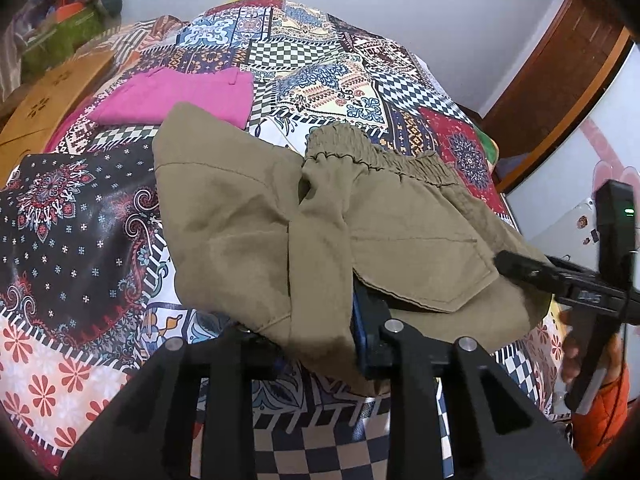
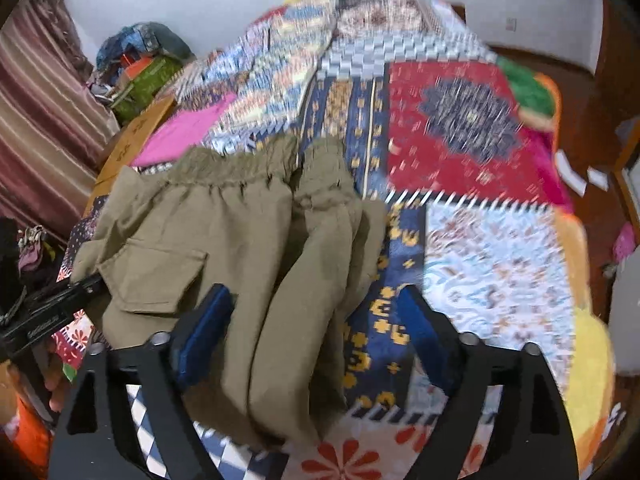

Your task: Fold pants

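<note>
Olive-khaki pants (image 1: 320, 232) lie folded on a patchwork bedspread (image 1: 80, 220), elastic waistband far, back pocket up. My left gripper (image 1: 316, 320) sits at the near edge with the cloth draped over its fingers; its jaws are hidden. In the right wrist view the pants (image 2: 224, 248) lie left of centre. My right gripper (image 2: 316, 304) is open, its blue pads (image 2: 204, 332) wide apart, the folded leg edge lying between them. The right gripper also shows in the left wrist view (image 1: 560, 280) at the pants' right edge.
A folded pink garment (image 1: 180, 96) lies beyond the pants. A wooden piece (image 1: 48, 104) and piled items (image 1: 64, 20) stand at the left of the bed. A brown door frame (image 1: 560, 80) is at right. A striped curtain (image 2: 36, 120) hangs left.
</note>
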`<state>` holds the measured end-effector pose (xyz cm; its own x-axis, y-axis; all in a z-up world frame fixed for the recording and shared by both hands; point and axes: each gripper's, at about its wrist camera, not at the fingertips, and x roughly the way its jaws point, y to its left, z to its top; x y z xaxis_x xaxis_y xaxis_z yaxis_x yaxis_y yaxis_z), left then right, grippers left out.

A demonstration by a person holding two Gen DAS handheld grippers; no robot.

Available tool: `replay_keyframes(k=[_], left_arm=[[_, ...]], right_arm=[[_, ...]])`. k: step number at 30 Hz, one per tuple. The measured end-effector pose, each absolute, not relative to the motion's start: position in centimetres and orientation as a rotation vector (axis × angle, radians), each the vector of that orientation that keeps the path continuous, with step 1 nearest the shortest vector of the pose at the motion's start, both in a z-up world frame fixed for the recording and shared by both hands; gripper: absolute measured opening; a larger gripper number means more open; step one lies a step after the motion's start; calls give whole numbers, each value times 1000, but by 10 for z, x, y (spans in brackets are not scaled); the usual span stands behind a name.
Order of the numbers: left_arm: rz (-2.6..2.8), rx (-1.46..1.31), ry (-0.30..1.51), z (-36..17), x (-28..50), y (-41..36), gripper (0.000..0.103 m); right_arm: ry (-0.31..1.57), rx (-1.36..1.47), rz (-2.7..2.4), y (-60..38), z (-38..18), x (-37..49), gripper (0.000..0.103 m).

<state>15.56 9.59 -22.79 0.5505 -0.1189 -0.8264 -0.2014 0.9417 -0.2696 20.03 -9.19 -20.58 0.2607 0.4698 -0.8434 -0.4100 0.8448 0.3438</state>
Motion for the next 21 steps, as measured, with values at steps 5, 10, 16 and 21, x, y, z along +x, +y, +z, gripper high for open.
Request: replay_keyframes(k=[5, 10, 16, 21], left_arm=[[40, -379, 1003, -234, 156, 101, 27], [43, -372, 1000, -232, 158, 99, 27], [41, -371, 978, -220, 160, 99, 26], [39, -353, 930, -200, 159, 99, 24]], right_arm=[[1209, 115, 631, -79, -228, 204, 93], [1188, 109, 674, -73, -220, 203, 60], [1153, 131, 674, -77, -207, 201, 31], [1093, 73, 666, -69, -192, 195, 19]])
